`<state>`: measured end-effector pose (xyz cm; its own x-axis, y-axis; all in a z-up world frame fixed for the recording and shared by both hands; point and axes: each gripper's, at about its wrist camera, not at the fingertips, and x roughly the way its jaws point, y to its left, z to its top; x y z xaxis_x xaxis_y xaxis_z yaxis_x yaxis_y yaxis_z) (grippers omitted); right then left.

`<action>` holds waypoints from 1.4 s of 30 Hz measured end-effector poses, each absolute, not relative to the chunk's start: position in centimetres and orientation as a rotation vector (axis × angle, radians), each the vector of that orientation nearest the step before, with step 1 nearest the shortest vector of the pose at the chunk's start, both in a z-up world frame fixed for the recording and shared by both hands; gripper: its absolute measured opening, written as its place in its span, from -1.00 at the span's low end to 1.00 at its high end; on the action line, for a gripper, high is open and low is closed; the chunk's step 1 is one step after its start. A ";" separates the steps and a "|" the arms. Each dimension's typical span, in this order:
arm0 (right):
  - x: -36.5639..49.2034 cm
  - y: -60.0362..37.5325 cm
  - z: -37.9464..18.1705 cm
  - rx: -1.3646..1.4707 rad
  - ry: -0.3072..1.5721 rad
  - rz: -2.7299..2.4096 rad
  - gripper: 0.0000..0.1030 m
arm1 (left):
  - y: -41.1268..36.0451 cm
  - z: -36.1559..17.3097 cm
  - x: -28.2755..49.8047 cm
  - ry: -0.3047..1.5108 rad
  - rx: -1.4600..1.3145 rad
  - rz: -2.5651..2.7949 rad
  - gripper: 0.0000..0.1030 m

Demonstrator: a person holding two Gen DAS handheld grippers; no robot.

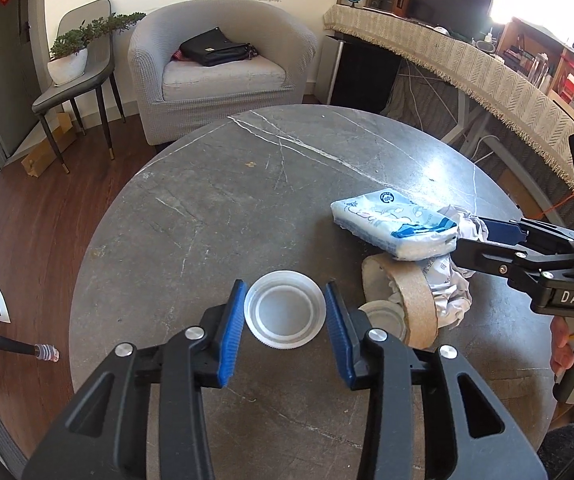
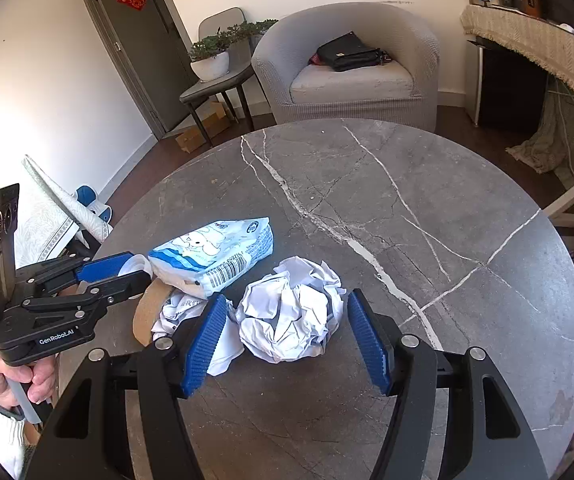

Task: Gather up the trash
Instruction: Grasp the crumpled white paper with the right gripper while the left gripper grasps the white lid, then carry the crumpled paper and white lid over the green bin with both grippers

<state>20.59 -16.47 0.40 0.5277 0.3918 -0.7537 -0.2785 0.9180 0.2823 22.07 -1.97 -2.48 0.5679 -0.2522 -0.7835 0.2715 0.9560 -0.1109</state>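
Trash lies in a loose cluster on the round grey counter (image 2: pixel 427 200), and both tools are lined up on it. Between the left gripper's (image 1: pixel 285 314) jaws, which stand apart, sits a white plastic lid (image 1: pixel 285 310), open side up; the blue pads flank it closely, but I cannot tell whether they touch it yet. Between the right gripper's (image 2: pixel 283 332) jaws, also apart and clamped on nothing, rests a ball of crumpled white paper (image 2: pixel 293 320), with some slack on its right side.

Just beyond and to the right of the left jaws are a cardboard tape roll (image 1: pixel 411 300) on edge, a second small lid (image 1: pixel 383 314) tucked against it, and more crumpled paper. A blue-and-white tissue pack (image 1: pixel 395 226) lies propped on top of that heap, its end just ahead of the right jaws' left pad.

The lid is shallow and slick, so to my eye a squeeze too high on its rim could flip it or shoot it across the stone. The paper ball should compress easily, yet a loose fold may drag its neighbours, and the right jaws' left pad could catch the sheet beside it.

Farther off stand a grey armchair (image 2: pixel 351 68) holding a black bag (image 2: pixel 351 54), and a potted plant (image 2: pixel 211 58).
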 end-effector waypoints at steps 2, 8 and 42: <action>20.7 -16.4 0.4 0.126 0.933 0.387 0.24 | -1.4 -2.3 21.8 0.917 0.013 -0.302 -0.18; 20.9 -15.8 0.2 0.066 0.926 0.366 -0.03 | 1.0 -1.7 20.0 0.909 -0.035 -0.285 -0.18; 13.6 -5.7 7.4 -0.043 0.799 0.606 -0.06 | 13.7 -1.2 5.2 0.892 -0.223 -0.052 -0.18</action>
<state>13.65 -5.68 7.38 0.5382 0.4932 -0.6834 -0.5250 0.8305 0.1859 5.15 13.75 -1.19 0.6279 -0.1377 -0.7661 -0.0475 0.9756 -0.2143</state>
